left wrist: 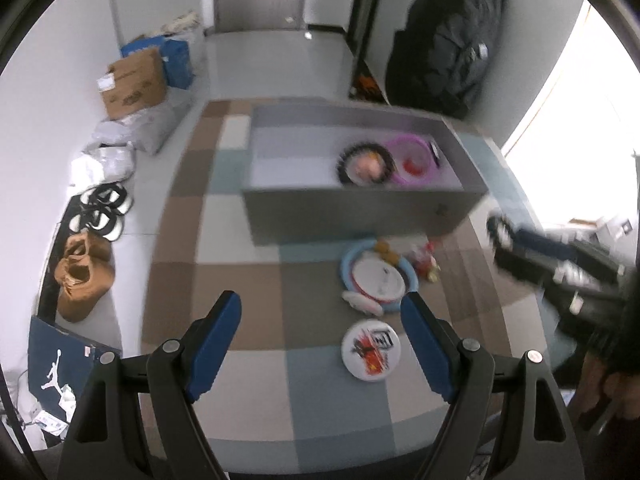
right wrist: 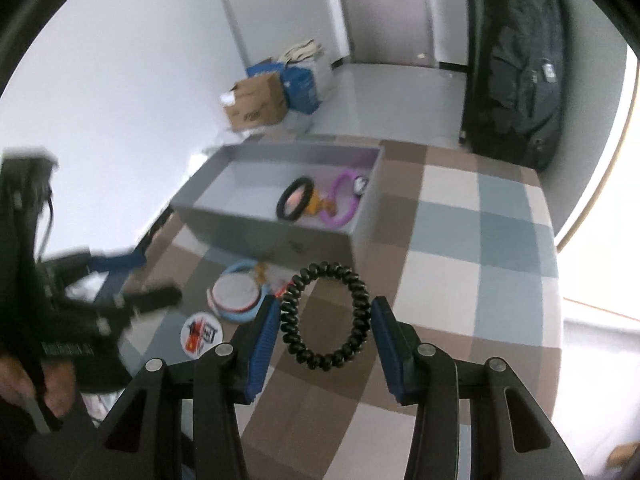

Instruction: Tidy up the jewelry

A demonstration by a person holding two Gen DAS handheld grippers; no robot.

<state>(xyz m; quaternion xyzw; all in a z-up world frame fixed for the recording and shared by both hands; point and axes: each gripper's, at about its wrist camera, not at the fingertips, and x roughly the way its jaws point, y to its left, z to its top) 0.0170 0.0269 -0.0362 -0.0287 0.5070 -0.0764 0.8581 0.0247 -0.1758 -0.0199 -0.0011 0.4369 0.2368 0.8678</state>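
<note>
R gripper (right wrist: 325, 322) pinches black coil band (right wrist: 325, 316) w/ box (right wrist: 280, 240) ahead; L gripper (left wrist: 320, 344) wide open, empty, over badge (left wrist: 371, 349).

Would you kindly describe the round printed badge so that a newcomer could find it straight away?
Start at the grey box on the checkered mat; in front of it lies a blue-rimmed dish. Nearer the camera, lying apart and flat on the mat, is the round badge. It alone is a flat white disc with red and black print.
</note>
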